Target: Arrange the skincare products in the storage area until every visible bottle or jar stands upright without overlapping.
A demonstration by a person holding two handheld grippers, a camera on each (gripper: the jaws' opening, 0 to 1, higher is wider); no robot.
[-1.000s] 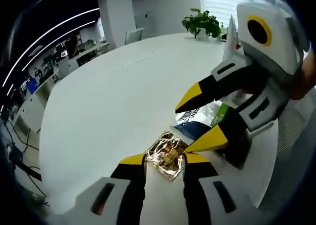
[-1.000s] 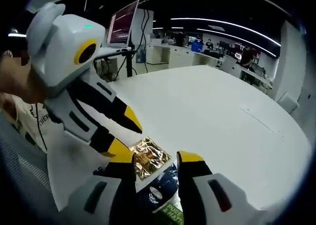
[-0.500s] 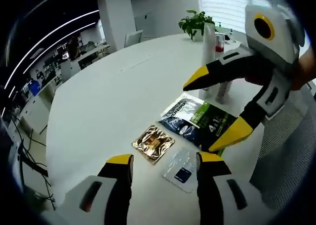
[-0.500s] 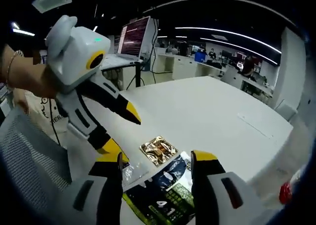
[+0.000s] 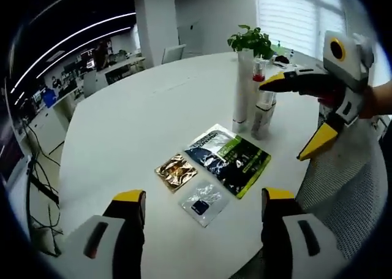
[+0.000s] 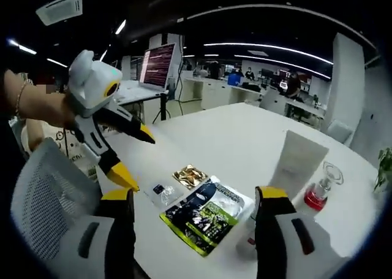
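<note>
Round white surface [image 5: 135, 126] carries three flat packets: a dark blue and green printed sachet [image 5: 228, 159], a small gold foil sachet [image 5: 176, 170] just beside its left edge, and a small clear plastic sachet with a dark square label [image 5: 204, 202] near the sachet's lower corner. None overlap that I can tell.

Behind the big sachet, a tall white tube [image 5: 243, 90] stands upright, with a clear bottle [image 5: 263, 116] upright close beside it. In the right gripper view the white tube [image 6: 297, 162] stands next to a small clear glass bottle holding red liquid [image 6: 316, 196], also upright.

Left gripper [image 5: 202, 199] hangs above the near surface edge, jaws spread wide, holding nothing. Right gripper [image 6: 195, 196] likewise wide apart and empty, above the packets [image 6: 205, 214]. A green potted plant [image 5: 251, 40] sits at the far edge of the surface.
</note>
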